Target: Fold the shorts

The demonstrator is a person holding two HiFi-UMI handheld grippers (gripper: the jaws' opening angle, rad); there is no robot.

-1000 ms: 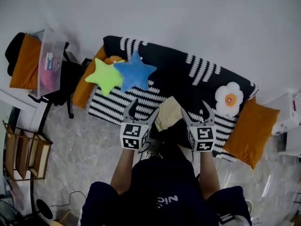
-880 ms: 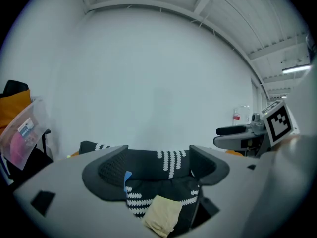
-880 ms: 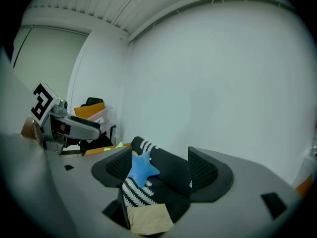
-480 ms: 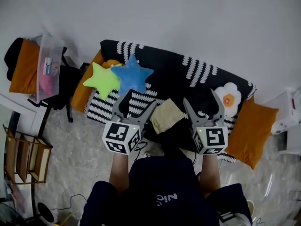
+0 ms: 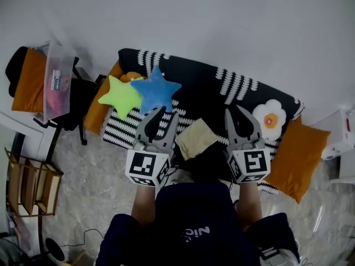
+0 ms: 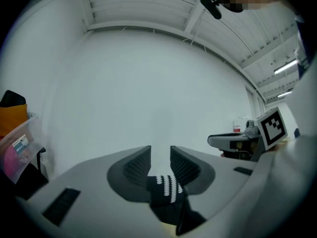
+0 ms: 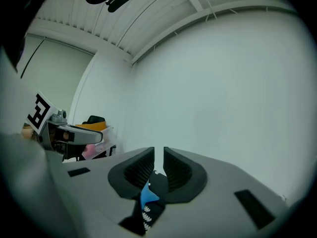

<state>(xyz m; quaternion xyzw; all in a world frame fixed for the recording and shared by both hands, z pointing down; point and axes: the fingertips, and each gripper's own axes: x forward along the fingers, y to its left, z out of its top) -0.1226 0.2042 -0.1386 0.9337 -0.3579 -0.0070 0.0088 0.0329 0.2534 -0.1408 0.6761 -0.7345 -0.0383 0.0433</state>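
White print on the shirt (image 5: 191, 209), near the beige shorts (image 5: 195, 139), is illegible.

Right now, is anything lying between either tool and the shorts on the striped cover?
Nothing visible does. The beige shorts lie uncovered on the striped cover, between the left tool and the right tool. Both tools are empty, with their jaws closing. The star cushions sit clear, beyond the left tool.

A plain white wall (image 5: 222, 26) fills the view from 10 to 2 o'clock. At centre sits a sofa (image 5: 211, 87) with a black-and-white cover. Grey marbled floor (image 5: 100, 187) lies at 8 o'clock, with a wooden rack (image 5: 30, 184) at 9 o'clock.
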